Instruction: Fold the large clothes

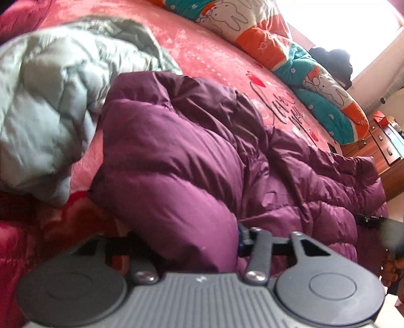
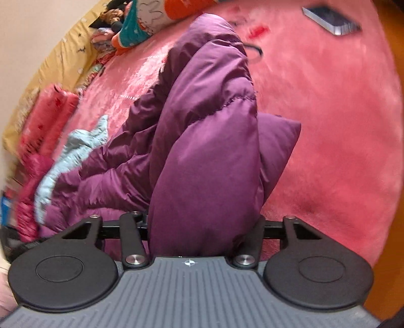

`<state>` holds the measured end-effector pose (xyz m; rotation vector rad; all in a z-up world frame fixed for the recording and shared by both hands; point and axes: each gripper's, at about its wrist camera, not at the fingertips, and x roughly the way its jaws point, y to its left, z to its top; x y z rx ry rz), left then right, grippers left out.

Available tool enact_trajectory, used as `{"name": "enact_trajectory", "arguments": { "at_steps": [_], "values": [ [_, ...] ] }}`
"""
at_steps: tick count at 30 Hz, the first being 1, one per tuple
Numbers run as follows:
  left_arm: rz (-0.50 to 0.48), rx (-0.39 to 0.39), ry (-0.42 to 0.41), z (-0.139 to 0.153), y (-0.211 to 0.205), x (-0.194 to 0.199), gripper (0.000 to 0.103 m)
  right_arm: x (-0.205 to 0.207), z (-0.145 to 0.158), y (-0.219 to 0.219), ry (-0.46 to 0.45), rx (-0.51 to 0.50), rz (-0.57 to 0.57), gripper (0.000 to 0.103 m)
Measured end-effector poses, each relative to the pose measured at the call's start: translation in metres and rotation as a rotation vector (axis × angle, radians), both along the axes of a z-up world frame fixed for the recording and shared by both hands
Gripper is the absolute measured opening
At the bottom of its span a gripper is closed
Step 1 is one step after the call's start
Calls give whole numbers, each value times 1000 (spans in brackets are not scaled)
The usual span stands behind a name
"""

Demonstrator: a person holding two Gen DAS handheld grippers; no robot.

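Note:
A large purple puffer jacket [image 1: 192, 156] lies spread over the pink bed. My left gripper [image 1: 186, 242] is shut on a puffy fold of it at the near edge; the fabric bulges up and hides the fingertips. In the right wrist view the purple jacket [image 2: 207, 141] rises in a thick fold straight from my right gripper [image 2: 202, 234], which is shut on it and lifts it off the bed. Its fingertips are buried in the cloth.
A pale blue-grey puffer jacket [image 1: 50, 101] lies crumpled at the left; it also shows in the right wrist view [image 2: 73, 148]. The pink blanket [image 2: 328, 126] covers the bed. Cartoon-print pillows [image 1: 277, 40] line the far side. A phone [image 2: 330, 20] lies on the blanket. A wooden dresser [image 1: 378, 143] stands at right.

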<state>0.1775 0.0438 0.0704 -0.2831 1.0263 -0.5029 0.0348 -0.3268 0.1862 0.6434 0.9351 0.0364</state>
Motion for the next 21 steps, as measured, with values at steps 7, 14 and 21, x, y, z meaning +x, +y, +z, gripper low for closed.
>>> {"name": "enact_trajectory", "arguments": {
  "at_steps": [7,14,21],
  "values": [
    [-8,-49,-66,26,-5,2,29,-3,46,45,-100,-290,39,49],
    [-68,-104,-157,59,-37,29,25,-13,88,66,-243,-543,88,45],
    [-111,-107,-327,101,-87,101,23,26,115,41,-360,-671,3,44]
  ]
}}
